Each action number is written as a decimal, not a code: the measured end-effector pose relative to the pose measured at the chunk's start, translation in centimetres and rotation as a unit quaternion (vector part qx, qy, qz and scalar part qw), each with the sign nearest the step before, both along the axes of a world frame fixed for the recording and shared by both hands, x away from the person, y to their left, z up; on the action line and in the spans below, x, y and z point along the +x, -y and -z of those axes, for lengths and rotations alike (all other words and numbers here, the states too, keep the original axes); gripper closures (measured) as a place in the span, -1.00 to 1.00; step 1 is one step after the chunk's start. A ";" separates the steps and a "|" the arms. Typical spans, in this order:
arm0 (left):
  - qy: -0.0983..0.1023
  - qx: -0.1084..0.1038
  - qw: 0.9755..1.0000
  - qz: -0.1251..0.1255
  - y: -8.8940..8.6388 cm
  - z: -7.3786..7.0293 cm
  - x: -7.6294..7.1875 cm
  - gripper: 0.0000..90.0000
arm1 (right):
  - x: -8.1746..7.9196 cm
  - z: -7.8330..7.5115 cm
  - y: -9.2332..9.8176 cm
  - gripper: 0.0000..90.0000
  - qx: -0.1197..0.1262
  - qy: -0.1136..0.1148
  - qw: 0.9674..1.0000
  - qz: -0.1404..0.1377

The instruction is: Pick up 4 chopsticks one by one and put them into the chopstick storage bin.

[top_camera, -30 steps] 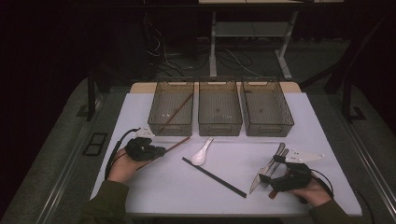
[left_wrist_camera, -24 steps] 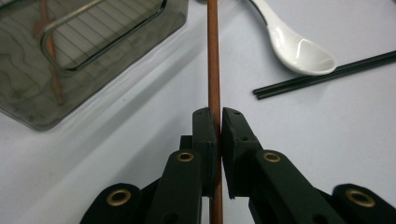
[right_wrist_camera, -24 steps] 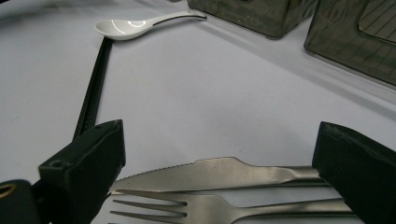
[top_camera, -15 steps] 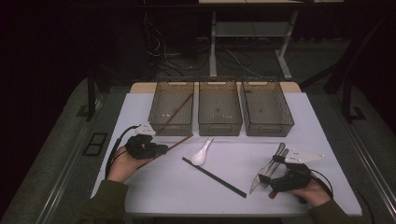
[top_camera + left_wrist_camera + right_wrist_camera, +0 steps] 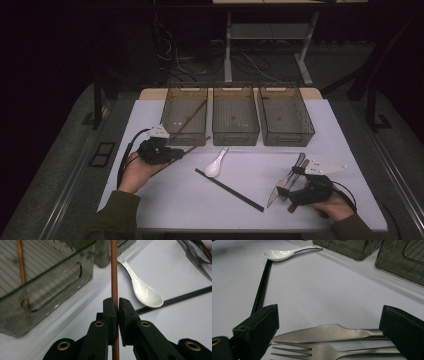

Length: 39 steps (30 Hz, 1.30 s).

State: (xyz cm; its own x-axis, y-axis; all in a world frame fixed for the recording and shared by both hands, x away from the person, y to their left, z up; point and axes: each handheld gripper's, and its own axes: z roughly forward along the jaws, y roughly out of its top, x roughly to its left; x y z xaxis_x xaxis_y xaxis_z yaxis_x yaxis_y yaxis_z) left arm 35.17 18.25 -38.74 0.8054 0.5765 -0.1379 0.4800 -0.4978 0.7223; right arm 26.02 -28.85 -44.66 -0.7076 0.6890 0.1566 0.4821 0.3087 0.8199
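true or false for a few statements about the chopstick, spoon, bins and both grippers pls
1. The left gripper is shut on a brown chopstick. True.
2. The white spoon lies inside the middle bin. False: it lies on the table in front of the bins.
3. The right gripper stands open over a knife and fork. True.
4. The left bin is empty. False: another chopstick leans in it.

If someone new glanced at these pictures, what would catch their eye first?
Probably the left hand-held gripper clamped on a brown chopstick near the leftmost of three bins. Next, the white spoon mid-table, and the knife and fork between the right hand-held gripper's open jaws.
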 end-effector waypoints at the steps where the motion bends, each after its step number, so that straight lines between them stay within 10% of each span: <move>1: 0.001 -0.002 1.000 -0.002 0.1 -0.1 0.1 0.86 | 0.0 0.0 0.0 -0.95 0.000 0.000 1.000 0.000; 39: 0.031 -0.012 0.998 -0.049 2.3 -4.8 6.8 0.86 | 0.0 -0.1 0.1 -0.94 0.001 -0.002 1.000 0.003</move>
